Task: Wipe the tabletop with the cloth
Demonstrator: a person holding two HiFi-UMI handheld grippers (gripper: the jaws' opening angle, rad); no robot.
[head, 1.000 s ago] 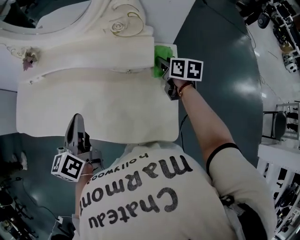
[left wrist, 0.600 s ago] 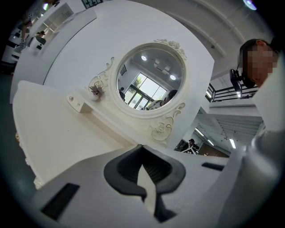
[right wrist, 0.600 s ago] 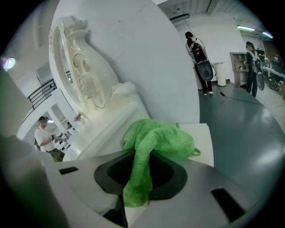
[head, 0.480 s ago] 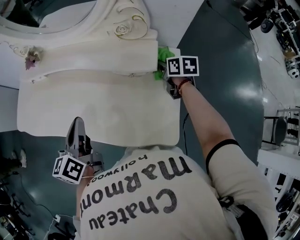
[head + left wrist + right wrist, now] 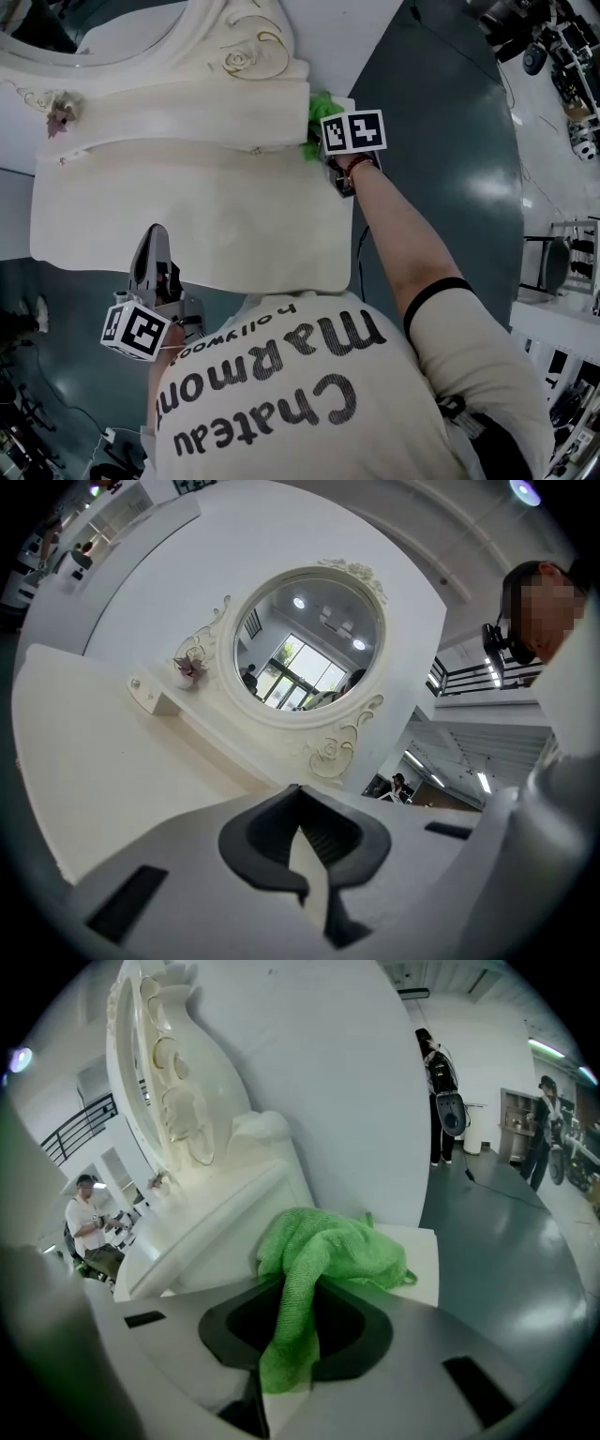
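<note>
A green cloth (image 5: 323, 1246) lies bunched on the far right corner of the cream tabletop (image 5: 187, 225), against the raised back shelf. My right gripper (image 5: 281, 1363) is shut on a strip of the cloth (image 5: 319, 117); its marker cube (image 5: 352, 131) hides most of it in the head view. My left gripper (image 5: 150, 272) hangs shut and holding nothing just off the table's near edge at the left, pointing toward the mirror (image 5: 309, 639).
The dressing table carries an ornate white oval mirror frame (image 5: 246, 47) and a small pink flower ornament (image 5: 62, 114) on the back shelf. Dark grey floor (image 5: 441, 141) surrounds it. A person stands in the background (image 5: 441, 1072) near the white wall.
My right gripper with the cloth has shifted slightly left and farther back along the table's right corner. The left gripper has stayed about where it was.
</note>
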